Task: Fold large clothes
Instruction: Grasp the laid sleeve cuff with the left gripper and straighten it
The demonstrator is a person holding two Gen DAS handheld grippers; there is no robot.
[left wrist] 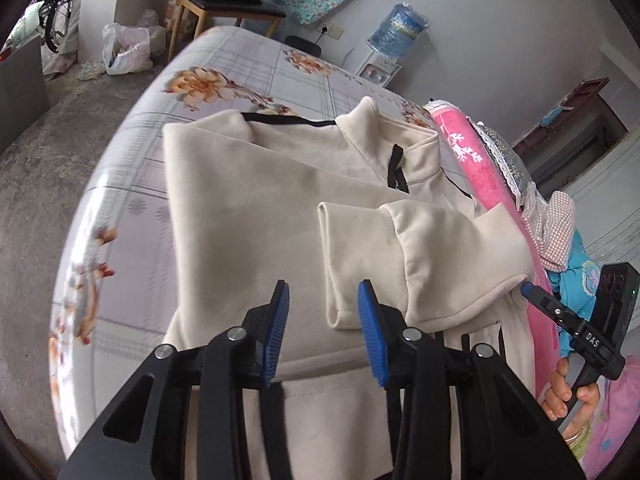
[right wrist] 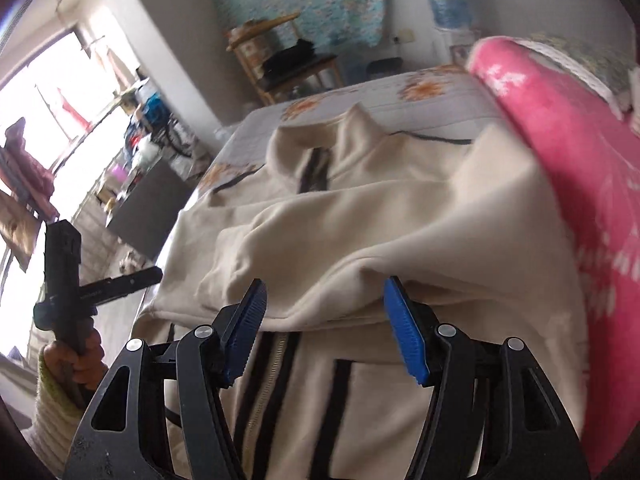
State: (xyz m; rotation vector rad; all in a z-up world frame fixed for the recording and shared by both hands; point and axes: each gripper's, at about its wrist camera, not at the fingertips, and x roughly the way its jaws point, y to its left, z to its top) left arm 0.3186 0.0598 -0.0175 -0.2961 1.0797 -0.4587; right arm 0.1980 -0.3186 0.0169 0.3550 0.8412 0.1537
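A cream fleece jacket [left wrist: 256,200] with black trim lies on the bed, collar toward the far end; it also shows in the right wrist view [right wrist: 384,216]. Both sleeves are folded across its body; the right sleeve's cuff [left wrist: 340,264] lies just ahead of my left gripper [left wrist: 323,286]. My left gripper is open and empty above the jacket's lower part. My right gripper [right wrist: 323,283] is open, its blue pads either side of the folded sleeve's edge [right wrist: 360,280], not closed on it. In the left wrist view the right gripper's tip [left wrist: 528,290] sits at the sleeve's right edge.
The bed [left wrist: 132,208] has a floral sheet. A pink blanket [left wrist: 480,172] and pillows line its right side. A chair [left wrist: 232,8], plastic bags [left wrist: 124,48] and a water dispenser [left wrist: 400,32] stand beyond. Concrete floor lies at the left.
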